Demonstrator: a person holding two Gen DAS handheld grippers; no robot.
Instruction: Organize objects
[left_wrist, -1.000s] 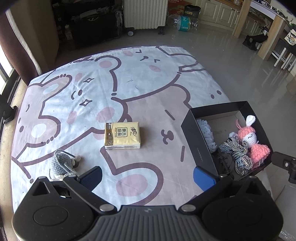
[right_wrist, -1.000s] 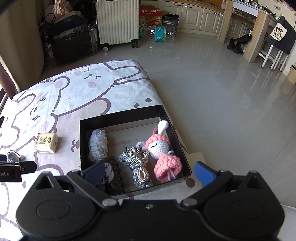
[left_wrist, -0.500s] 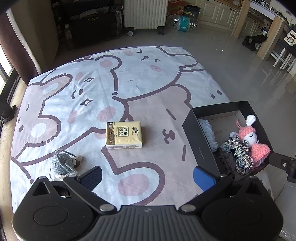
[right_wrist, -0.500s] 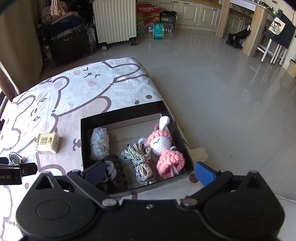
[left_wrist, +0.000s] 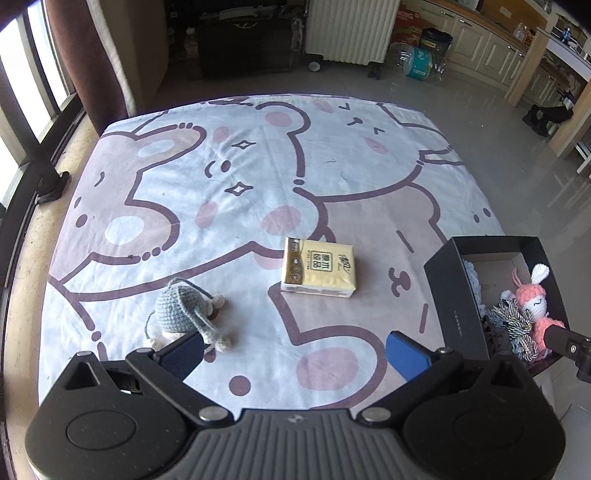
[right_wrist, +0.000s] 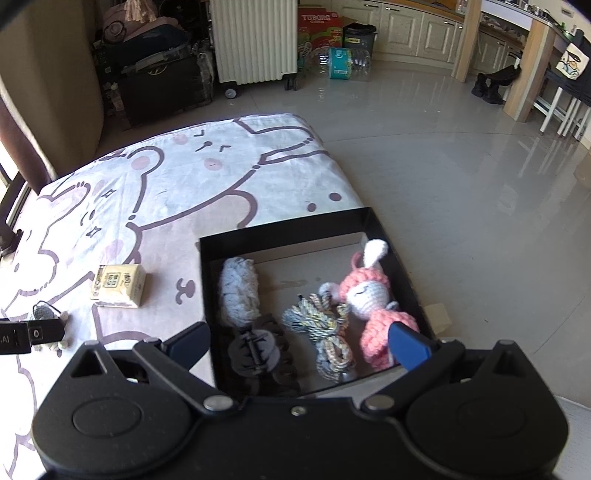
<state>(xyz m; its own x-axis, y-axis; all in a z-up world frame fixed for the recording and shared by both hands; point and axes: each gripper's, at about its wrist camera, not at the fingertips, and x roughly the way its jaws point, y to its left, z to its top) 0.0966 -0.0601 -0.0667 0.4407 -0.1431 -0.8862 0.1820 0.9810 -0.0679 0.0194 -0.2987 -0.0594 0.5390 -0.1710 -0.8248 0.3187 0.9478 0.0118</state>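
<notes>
A yellow tissue pack lies mid-blanket; it also shows in the right wrist view. A grey crochet toy lies just ahead of my left gripper's left finger. My left gripper is open and empty above the blanket. A black box holds a pink crochet bunny, a rope knot, a pale grey crochet piece and a dark hair clip. My right gripper is open and empty over the box's near side.
The cartoon bear blanket covers the floor area. A white suitcase, dark bags and bottles stand beyond it. Grey tile floor lies to the right. A curtain and window frame are at left.
My left gripper has shifted left and forward; the grey toy and tissue pack now sit closer to its centre. My right gripper has moved forward and lower over the box.
</notes>
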